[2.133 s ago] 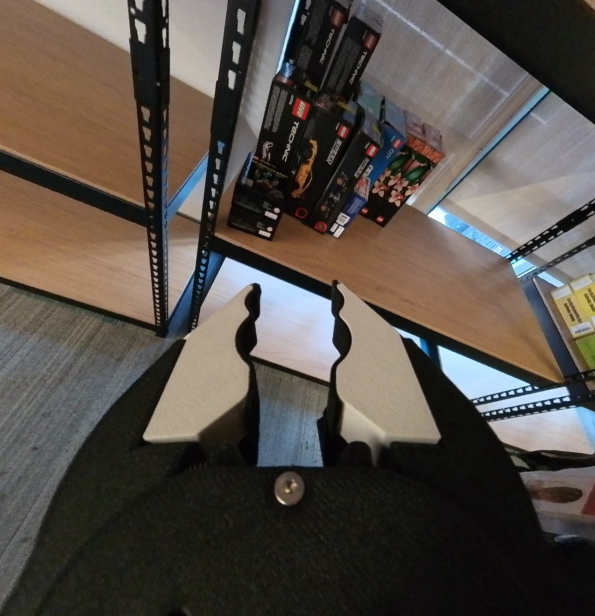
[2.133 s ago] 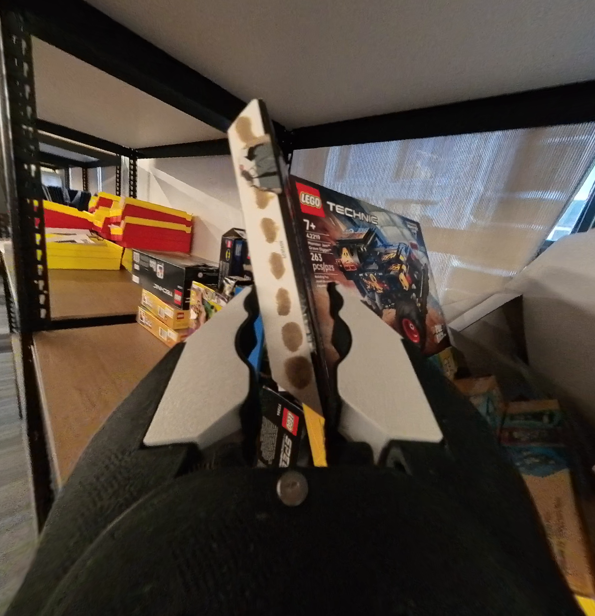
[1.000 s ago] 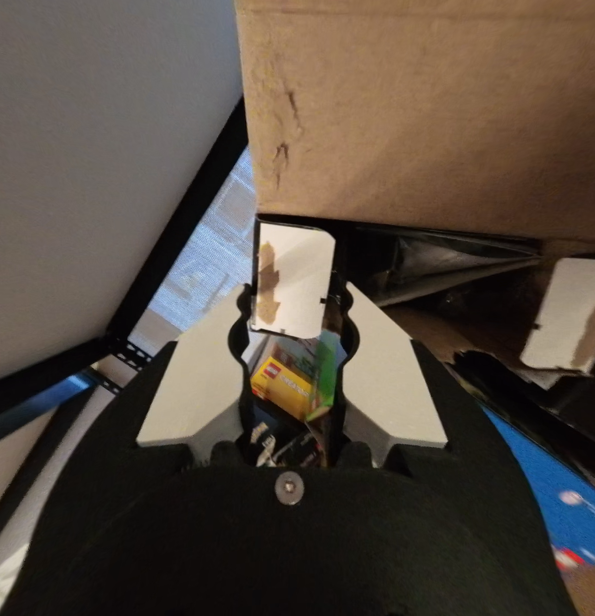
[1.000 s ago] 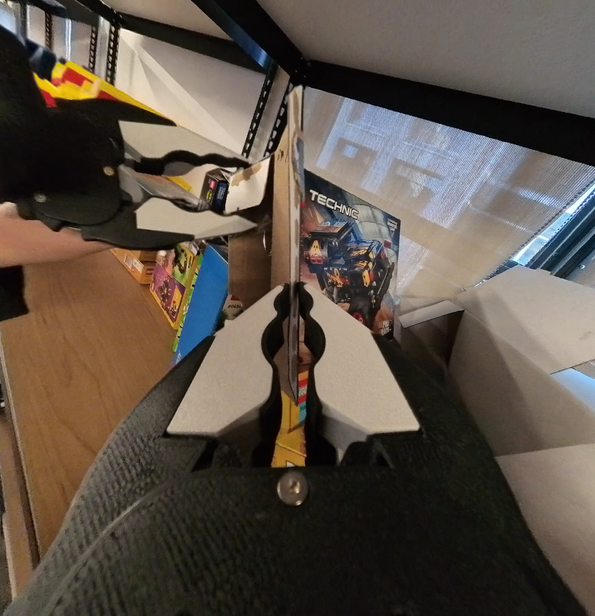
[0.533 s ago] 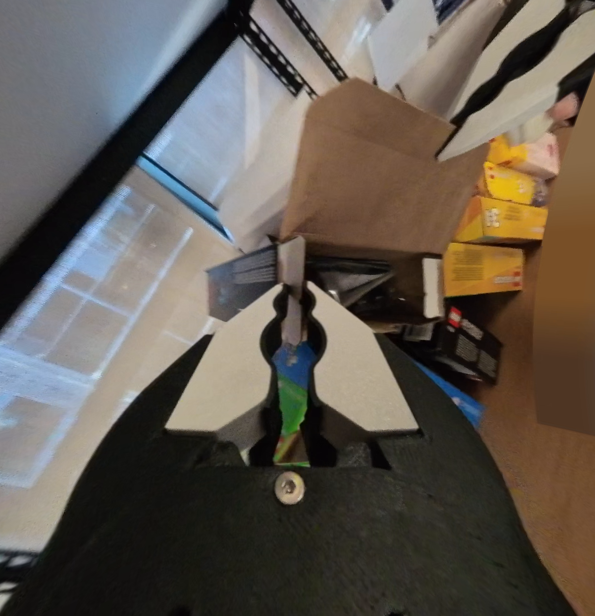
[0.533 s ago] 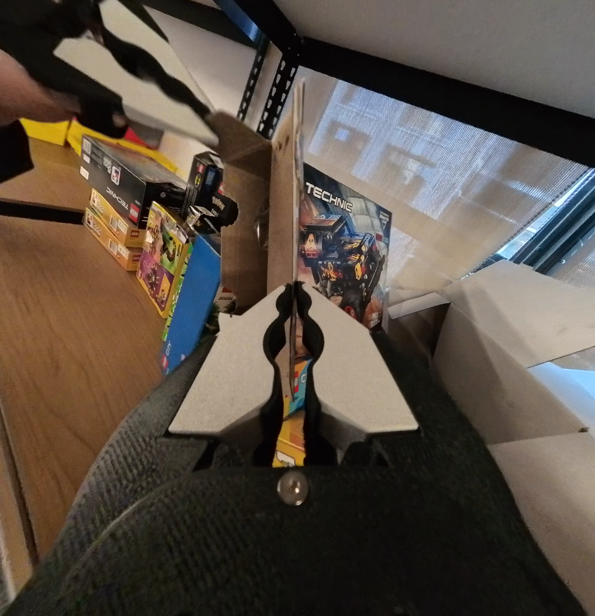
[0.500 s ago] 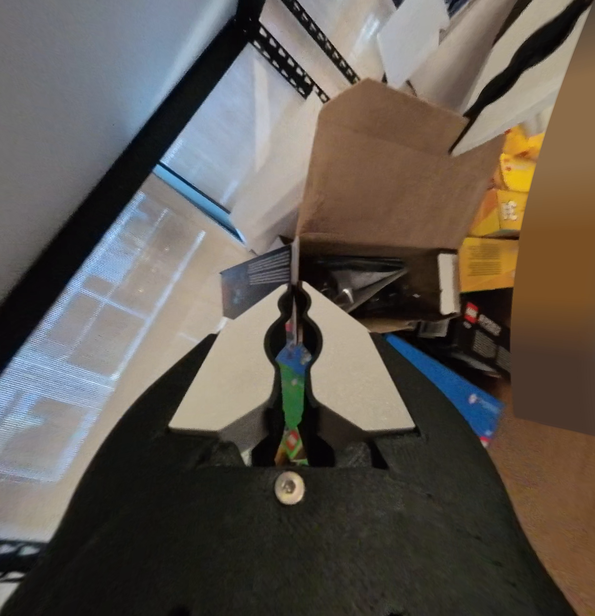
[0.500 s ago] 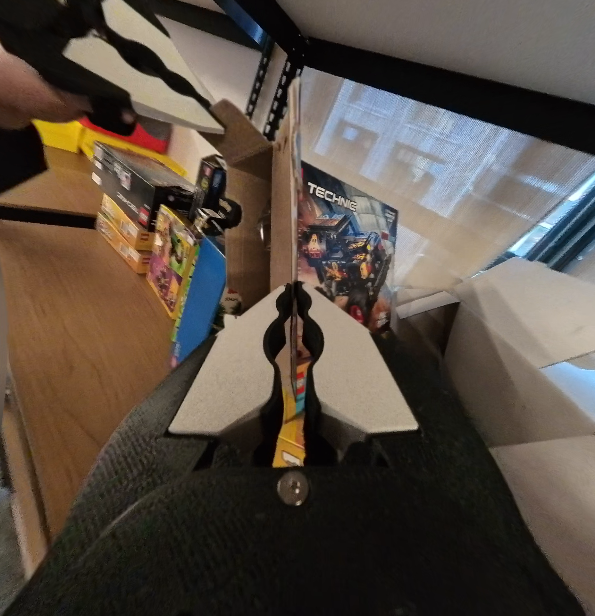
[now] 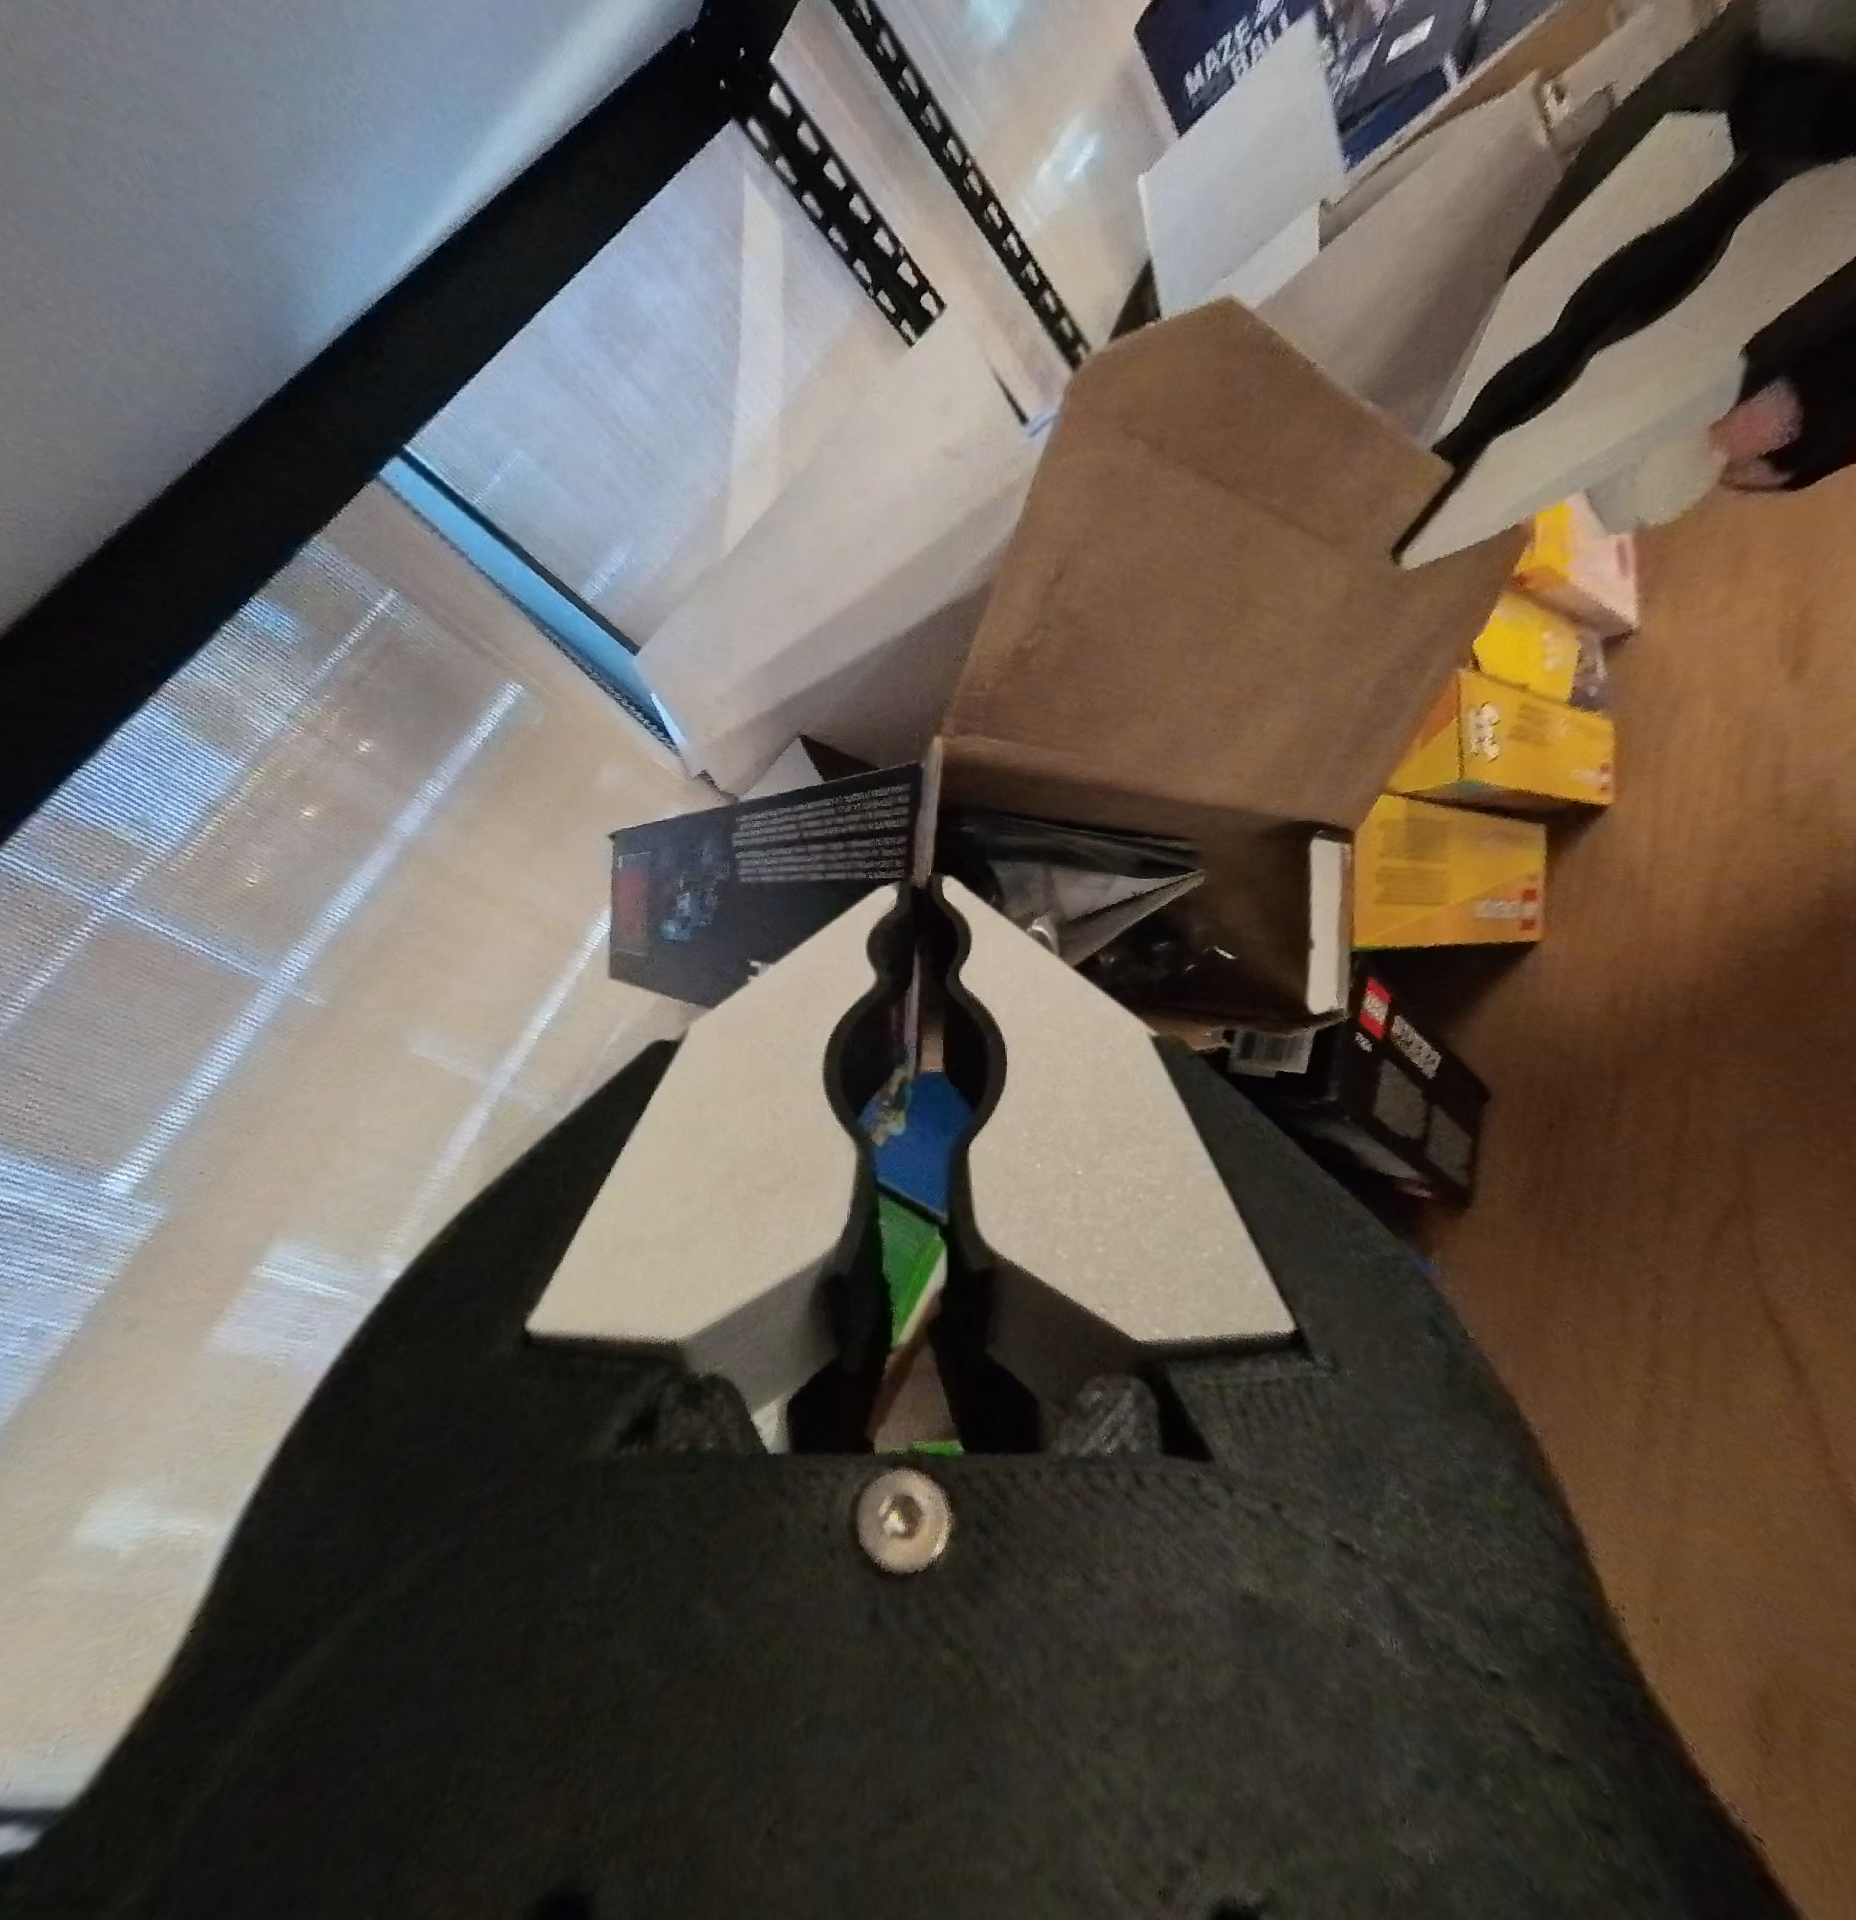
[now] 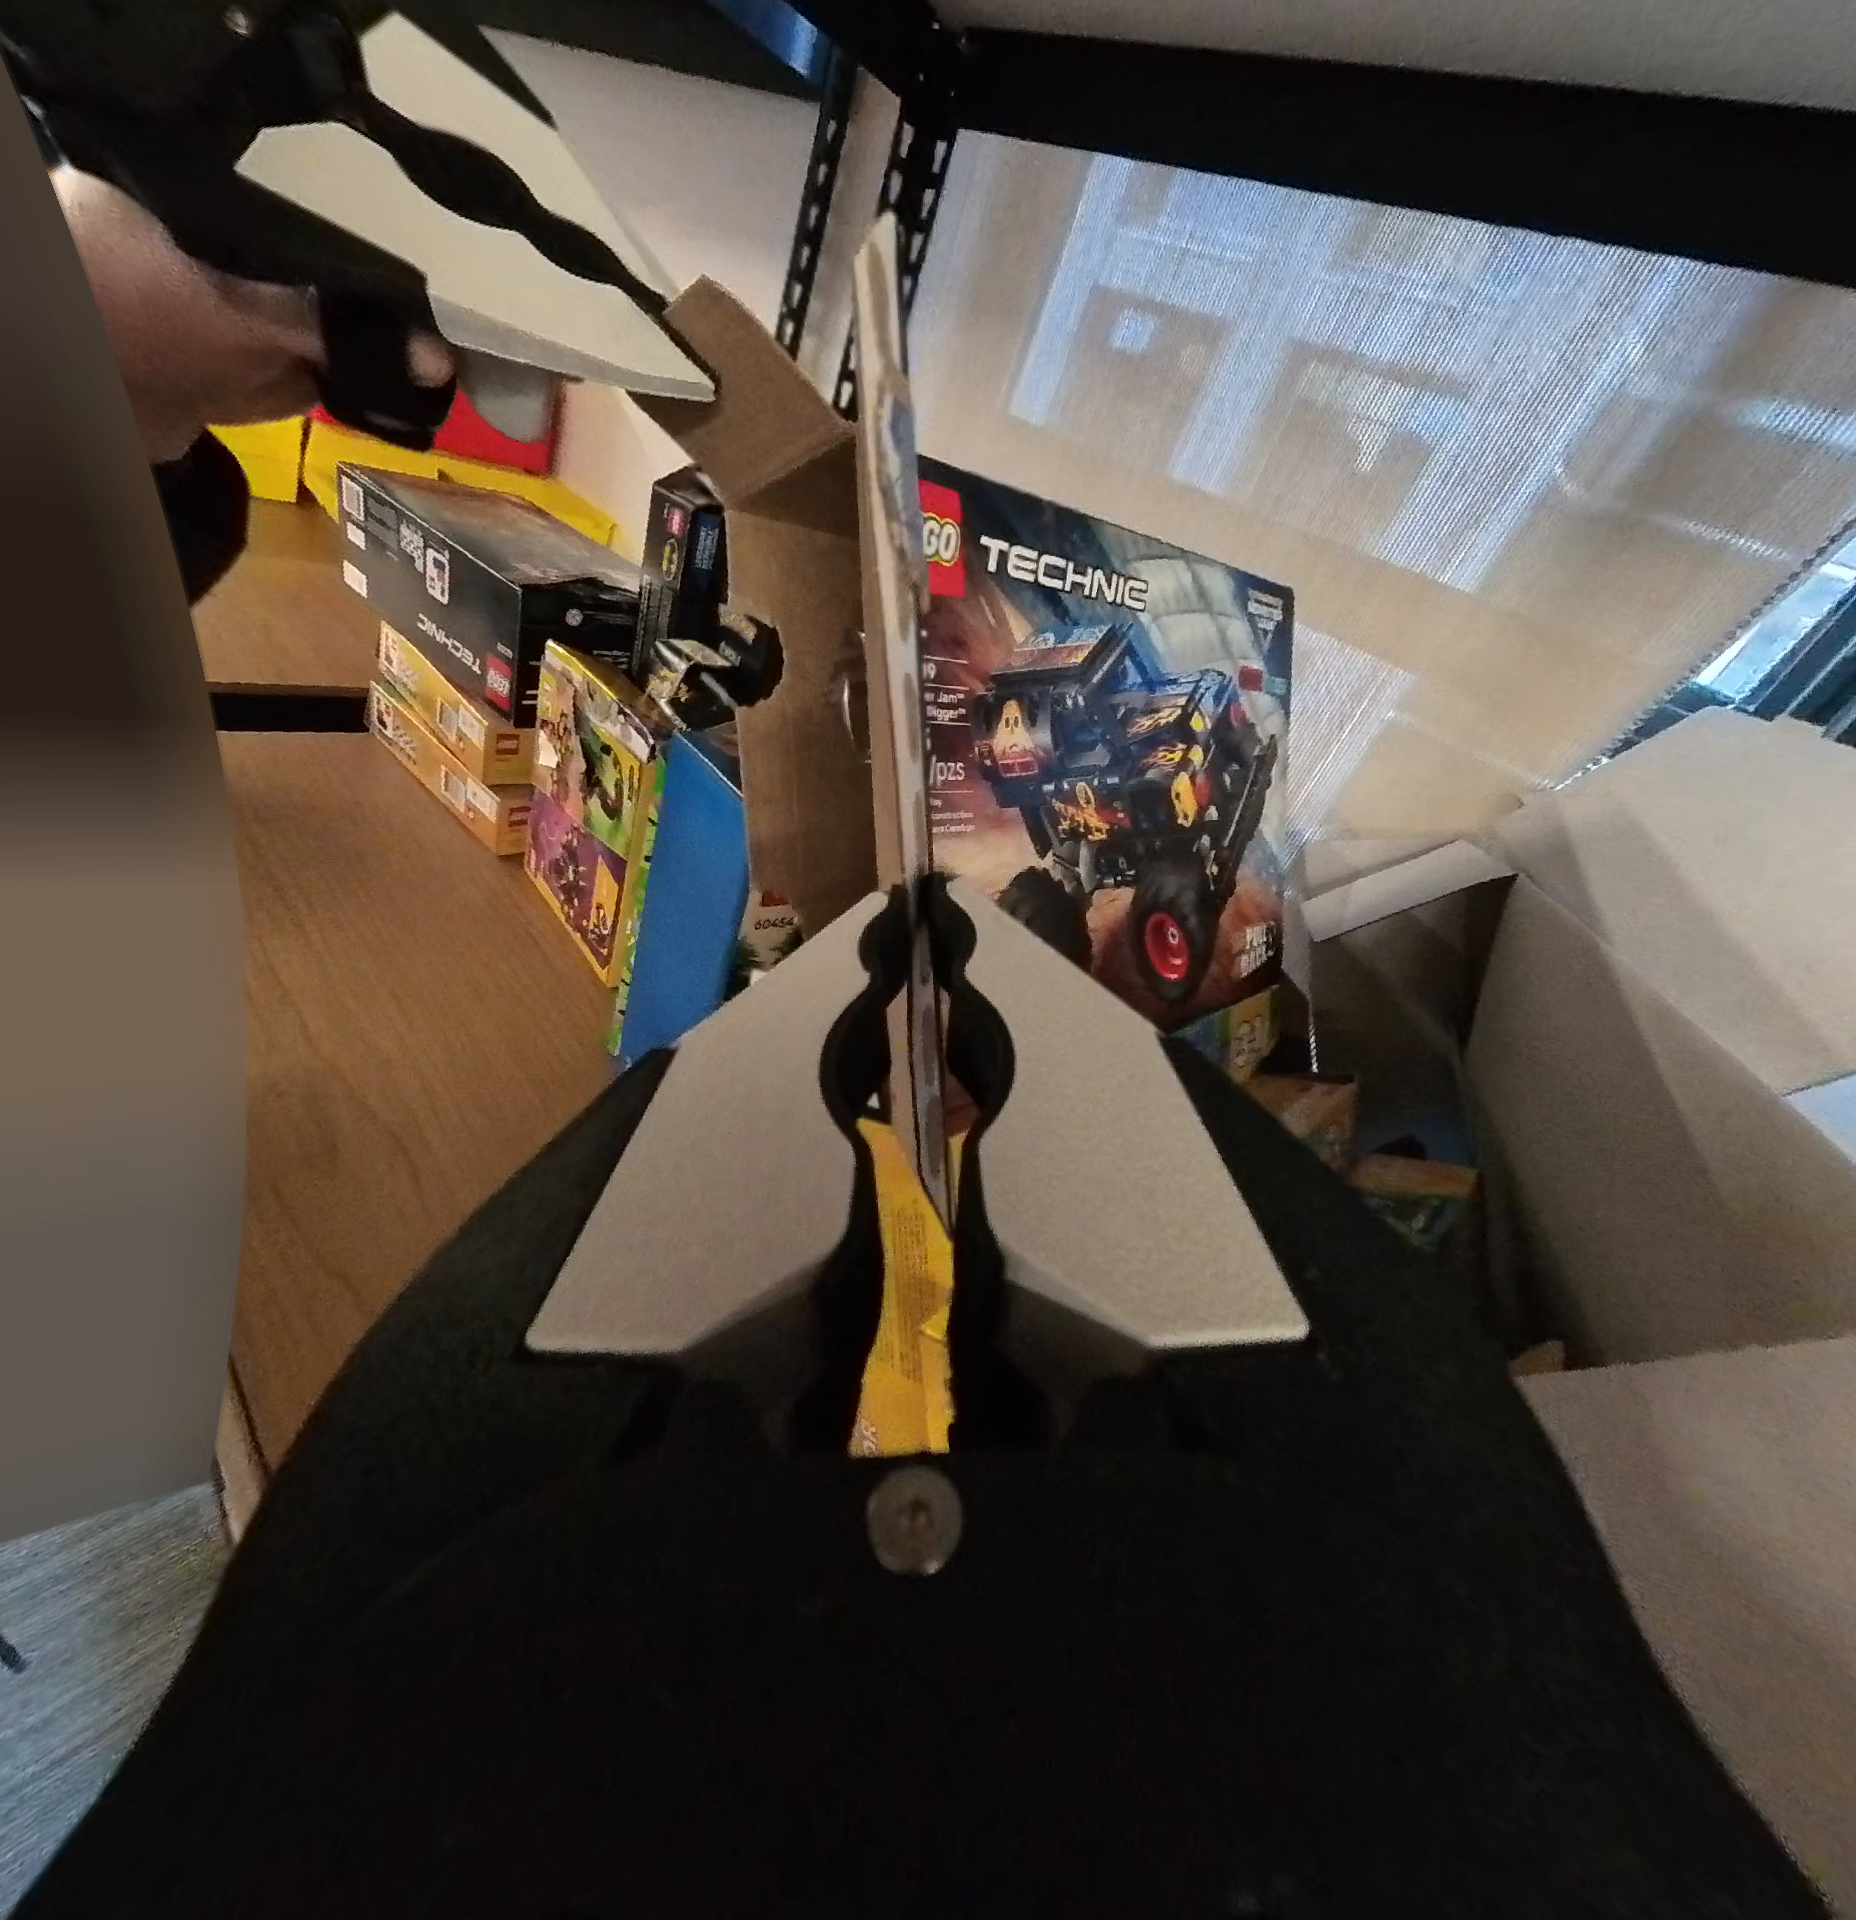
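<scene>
Left gripper (image 9: 922,891): clenching on the thin edge of a flap (image 9: 929,821) of the toy box (image 9: 1194,623), whose brown inside is facing the camera.
Right gripper (image 10: 916,891): gripping the opposite flap (image 10: 888,582) edge-on, its fingers (image 10: 1049,1049) pressing together on the card.
Toy box: standing on the wooden shelf (image 10: 384,997), its open end is pointing toward the person, both flaps spread apart; its printed front (image 10: 1100,748) is facing right in the right wrist view.
Edges: white cartons (image 10: 1672,1039) are sitting just beside the box on the right; a blue box (image 10: 690,894) and a green-and-purple one (image 10: 591,821) are leaning against its left side.
Room: the shelf is lying bare in front left; the upper shelf board (image 10: 1423,42) is hanging close above the flap tip.
Farther: stacked black and yellow boxes (image 10: 456,665) are sitting well left.
Change: two seconds ago the left gripper was hanging open near the floor, away from the box, and the right one was only straddling its flap; half a second ago both were already pinching, and the box mouth is now opening slightly wider.
</scene>
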